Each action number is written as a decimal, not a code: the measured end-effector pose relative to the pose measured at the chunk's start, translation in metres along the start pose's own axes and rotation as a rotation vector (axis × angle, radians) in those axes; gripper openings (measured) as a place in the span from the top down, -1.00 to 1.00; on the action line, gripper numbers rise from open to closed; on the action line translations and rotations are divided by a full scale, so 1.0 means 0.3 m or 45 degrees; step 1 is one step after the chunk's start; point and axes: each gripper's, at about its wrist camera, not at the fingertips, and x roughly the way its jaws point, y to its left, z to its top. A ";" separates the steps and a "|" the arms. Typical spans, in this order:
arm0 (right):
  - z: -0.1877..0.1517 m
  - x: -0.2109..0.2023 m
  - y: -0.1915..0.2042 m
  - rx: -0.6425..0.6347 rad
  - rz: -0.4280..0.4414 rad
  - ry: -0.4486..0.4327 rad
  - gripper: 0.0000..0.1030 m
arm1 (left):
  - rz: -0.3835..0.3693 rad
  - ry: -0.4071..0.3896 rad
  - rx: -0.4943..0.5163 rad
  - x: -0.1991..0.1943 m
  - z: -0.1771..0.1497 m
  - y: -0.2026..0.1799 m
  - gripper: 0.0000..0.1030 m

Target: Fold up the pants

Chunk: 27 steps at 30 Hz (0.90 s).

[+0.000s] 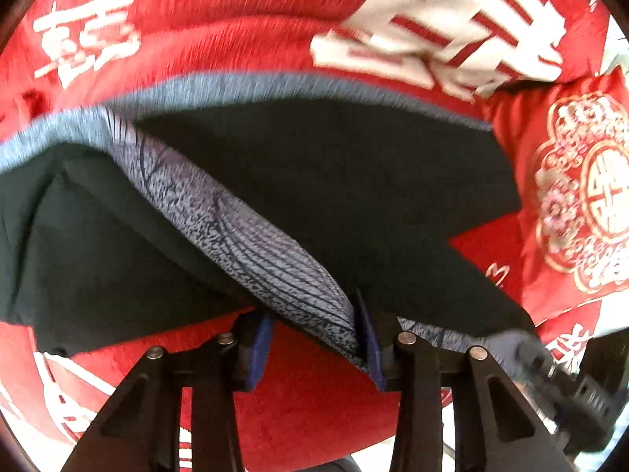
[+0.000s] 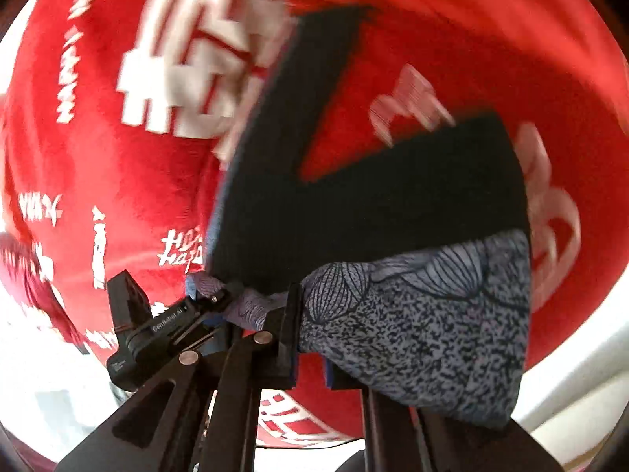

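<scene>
Lying on a red blanket (image 1: 236, 11) with big white characters, the pants (image 1: 314, 181): left tongs (image 1: 314, 346) part-open around the patterned waistband, right tongs (image 2: 310, 358) clamped on it.

Open red blanket (image 1: 220, 4) lies clear beyond the far hem of the dark pants (image 1: 314, 181), giving a gripper free passage there. To the right, a red embroidered cushion (image 1: 570, 181) rises just beside the pants and blocks that side. In the right wrist view, a wedge of bare blanket shows between the two spread legs, wide enough to enter. The lifted patterned waistband (image 2: 424, 322) hangs across the near space. The left gripper (image 2: 220, 299) sits close at the waistband's left end, crowding that corner.
</scene>
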 end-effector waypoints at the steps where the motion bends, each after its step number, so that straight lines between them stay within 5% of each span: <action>1: 0.033 -0.003 0.027 -0.038 -0.003 0.000 0.82 | -0.005 -0.013 0.004 -0.014 0.020 -0.010 0.19; 6: 0.280 0.027 0.137 -0.091 -0.007 0.034 0.82 | -0.048 -0.055 0.000 -0.050 0.157 -0.039 0.18; 11: 0.501 0.142 0.177 -0.035 -0.023 0.113 0.82 | -0.049 0.017 0.012 0.026 0.267 -0.036 0.16; 20: 0.663 0.346 0.209 -0.062 -0.183 0.147 0.82 | -0.028 0.099 0.099 -0.020 0.222 -0.043 0.13; 25: 0.677 0.371 0.214 -0.079 -0.227 0.124 0.82 | 0.108 -0.033 0.146 -0.101 0.194 -0.033 -0.62; 27: 0.684 0.373 0.219 -0.110 -0.253 0.127 0.82 | 0.176 -0.076 0.168 -0.116 0.195 -0.026 -0.62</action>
